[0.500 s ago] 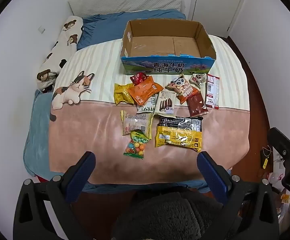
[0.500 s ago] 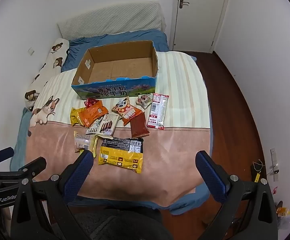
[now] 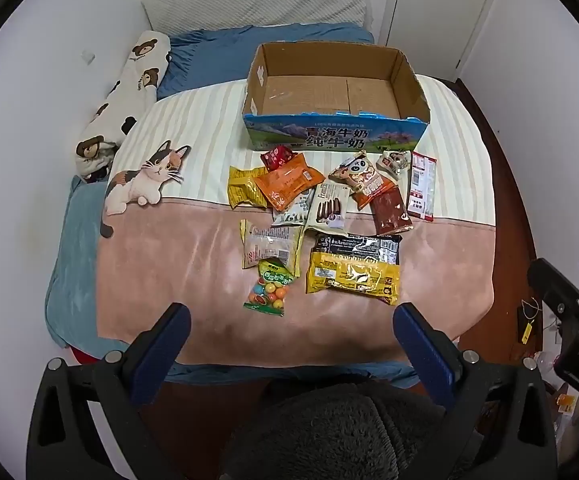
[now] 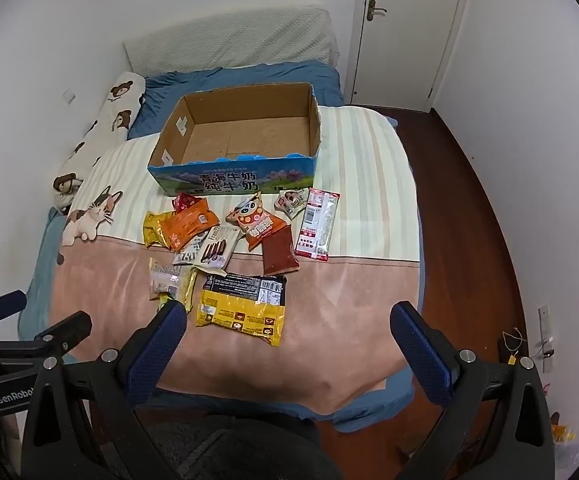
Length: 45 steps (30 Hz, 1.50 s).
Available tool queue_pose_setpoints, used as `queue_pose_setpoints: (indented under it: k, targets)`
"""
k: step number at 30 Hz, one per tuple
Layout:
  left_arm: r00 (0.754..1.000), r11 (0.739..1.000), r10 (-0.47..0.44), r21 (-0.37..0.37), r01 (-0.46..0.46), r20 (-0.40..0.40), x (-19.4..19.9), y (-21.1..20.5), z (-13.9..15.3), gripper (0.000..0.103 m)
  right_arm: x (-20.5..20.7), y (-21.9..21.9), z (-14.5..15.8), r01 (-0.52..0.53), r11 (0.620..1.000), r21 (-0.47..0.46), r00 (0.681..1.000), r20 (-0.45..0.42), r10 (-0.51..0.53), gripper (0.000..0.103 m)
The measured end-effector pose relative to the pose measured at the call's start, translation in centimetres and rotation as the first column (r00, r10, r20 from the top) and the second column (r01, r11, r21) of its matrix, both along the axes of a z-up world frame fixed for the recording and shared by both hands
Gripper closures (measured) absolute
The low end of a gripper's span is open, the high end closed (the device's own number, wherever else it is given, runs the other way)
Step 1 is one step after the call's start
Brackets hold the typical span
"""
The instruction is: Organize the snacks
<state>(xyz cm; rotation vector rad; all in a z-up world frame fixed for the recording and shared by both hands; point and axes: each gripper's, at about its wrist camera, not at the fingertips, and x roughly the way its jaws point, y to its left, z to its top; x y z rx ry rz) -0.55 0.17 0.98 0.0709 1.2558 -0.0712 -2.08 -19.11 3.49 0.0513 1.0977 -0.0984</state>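
Several snack packets lie in a loose cluster on the bed: a yellow-and-black bag (image 3: 353, 272) (image 4: 241, 312) nearest me, a candy-ball bag (image 3: 269, 290), an orange pack (image 3: 289, 182) (image 4: 187, 226), a wafer pack (image 3: 329, 206) (image 4: 217, 252), a panda pack (image 3: 363, 178) (image 4: 253, 218) and a red-white strip (image 3: 421, 186) (image 4: 317, 228). Behind them stands an empty cardboard box (image 3: 335, 136) (image 4: 233, 180) with a blue front. My left gripper (image 3: 289, 336) and right gripper (image 4: 287, 338) hover above the bed's near edge, both open wide and holding nothing.
The bed carries a pink and striped blanket (image 3: 161, 264) with a cat print (image 3: 145, 182). A bear-print pillow (image 3: 129, 92) lies along the left wall. A closed door (image 4: 405, 28) and wooden floor (image 4: 473, 216) are to the right. A dark fuzzy garment (image 3: 337, 432) is below me.
Both views have shifted slightly closer to the bed; the snacks and the box lie as before, and both grippers stay open.
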Motion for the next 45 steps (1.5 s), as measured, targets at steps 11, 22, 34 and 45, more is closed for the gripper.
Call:
queue_pose_setpoints:
  k: [11, 22, 34, 45]
  targets:
    - [1.0, 1.0, 0.005, -0.002, -0.005, 0.022, -0.5, -0.6, 0.6, 0.0, -0.5, -0.1, 0.1, -0.002, 1.0, 0.004, 1.0, 0.005, 0.002, 0.0]
    - [0.999, 1.0, 0.006, -0.005, -0.006, 0.045, -0.9, -0.3, 1.5, 0.0, -1.2, 0.1, 0.8, -0.009, 1.0, 0.007, 1.0, 0.017, 0.009, 0.0]
    - [0.998, 1.0, 0.007, -0.007, -0.006, 0.054, -1.1, 0.0, 1.9, 0.0, -1.7, 0.5, 1.2, -0.014, 1.0, 0.007, 1.0, 0.026, 0.014, 0.0]
    - [0.998, 1.0, 0.008, -0.012, -0.008, 0.061, -1.2, 0.1, 2.2, 0.0, -2.0, 0.4, 1.4, -0.013, 1.0, 0.013, 0.999, 0.032, 0.013, 0.0]
